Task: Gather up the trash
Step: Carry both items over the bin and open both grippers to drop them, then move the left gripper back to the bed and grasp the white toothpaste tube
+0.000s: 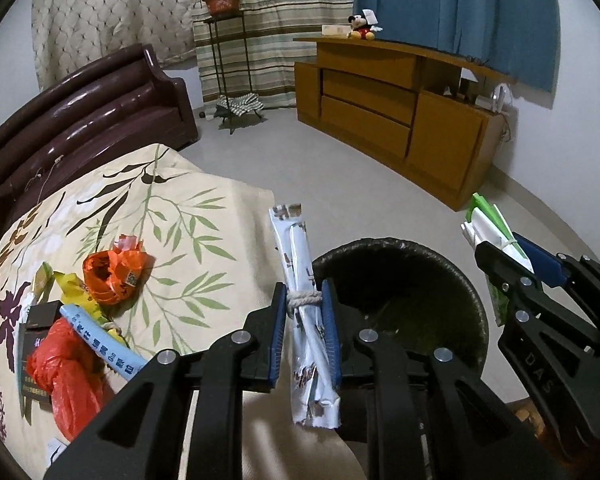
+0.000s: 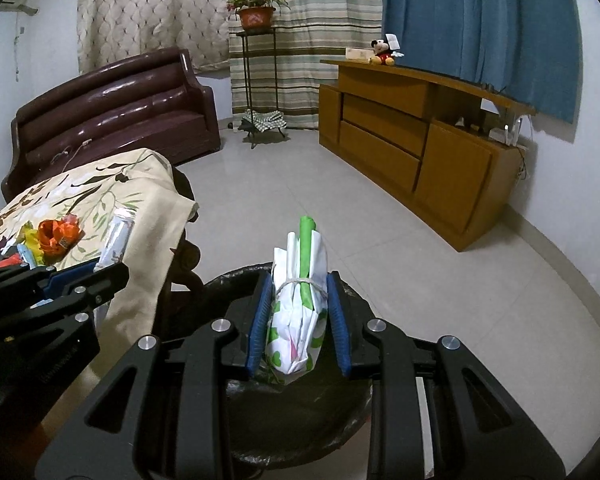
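I have a load in each hand. My left gripper (image 1: pixel 305 312) is nearly closed, with the blue pads flanking a rolled white-and-brown wrapper bundle (image 1: pixel 306 300) at its twine wrap, low centre of the left wrist view. The pads sit right against the roll, though I judge the hold may be loosening. My right gripper (image 2: pixel 300 312) is pinched on a white-and-green wrapper bundle (image 2: pixel 300 304), also tied with string, low centre of the right wrist view.

Both bundles look light, soft and crinkly: thin film or paper that crushes rather than resists. I expect them to be slippery along their length, so the tied waist is the sensible place to hold, and that is where both sets of pads sit.

Each bundle's long axis runs up and down the frame, lying along the fingers, the top end pointing away from me toward the floor beyond. The left one overhangs well below the pads too.

The black-lined trash bin (image 1: pixel 476 304) sits just right of and beyond the left bundle; in the right view it lies directly beneath the right bundle.

More trash waits at lower left of the left view on the floral cloth (image 1: pixel 204 216): an orange crumpled wrapper (image 1: pixel 114 276), a red plastic bag (image 1: pixel 64 372), and yellow and blue packets.
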`<state>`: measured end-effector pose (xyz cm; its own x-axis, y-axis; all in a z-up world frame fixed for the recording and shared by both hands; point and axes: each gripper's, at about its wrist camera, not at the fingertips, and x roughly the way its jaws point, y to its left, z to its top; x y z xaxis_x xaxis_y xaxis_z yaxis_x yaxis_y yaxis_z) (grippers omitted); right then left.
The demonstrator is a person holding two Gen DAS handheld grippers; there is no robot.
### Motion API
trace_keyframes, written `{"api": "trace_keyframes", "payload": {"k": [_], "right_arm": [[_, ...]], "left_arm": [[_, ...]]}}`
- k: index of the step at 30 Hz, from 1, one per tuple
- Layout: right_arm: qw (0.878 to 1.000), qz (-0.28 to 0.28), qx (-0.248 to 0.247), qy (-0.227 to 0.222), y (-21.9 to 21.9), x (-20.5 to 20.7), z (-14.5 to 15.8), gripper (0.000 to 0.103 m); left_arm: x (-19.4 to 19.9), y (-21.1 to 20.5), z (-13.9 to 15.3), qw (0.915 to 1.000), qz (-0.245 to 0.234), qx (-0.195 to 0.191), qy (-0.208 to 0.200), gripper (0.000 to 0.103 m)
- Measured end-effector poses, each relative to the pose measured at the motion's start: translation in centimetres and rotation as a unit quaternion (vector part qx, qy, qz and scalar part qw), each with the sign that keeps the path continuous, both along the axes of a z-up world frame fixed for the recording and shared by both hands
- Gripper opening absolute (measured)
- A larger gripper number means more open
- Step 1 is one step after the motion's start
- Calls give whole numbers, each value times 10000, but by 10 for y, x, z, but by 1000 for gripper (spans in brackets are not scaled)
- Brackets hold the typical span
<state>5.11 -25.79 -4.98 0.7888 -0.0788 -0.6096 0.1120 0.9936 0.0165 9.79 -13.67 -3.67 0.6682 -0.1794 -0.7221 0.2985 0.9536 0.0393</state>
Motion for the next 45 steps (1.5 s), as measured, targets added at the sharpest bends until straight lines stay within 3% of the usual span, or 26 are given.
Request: {"api": "trace_keyframes", "payload": {"k": [3, 5, 8, 26, 45], "right_arm": [[10000, -19, 45, 17, -3, 1, -2, 29], [10000, -34, 70, 21, -3, 3, -2, 39], [9999, -75, 69, -27, -2, 1, 0, 41], [9997, 26, 245, -47, 26, -15, 15, 41], [9973, 660, 308, 8, 107, -35, 31, 41]], "left_arm": [[1, 1, 1, 10000, 58, -7, -8, 39], [0, 2, 3, 9999, 88, -20, -46, 46], [-1, 1, 4, 9999, 101, -23, -78, 52], [-18, 29, 28, 9996, 182, -151, -163, 54], [-53, 135, 42, 9952, 954, -66, -229, 54]]}}
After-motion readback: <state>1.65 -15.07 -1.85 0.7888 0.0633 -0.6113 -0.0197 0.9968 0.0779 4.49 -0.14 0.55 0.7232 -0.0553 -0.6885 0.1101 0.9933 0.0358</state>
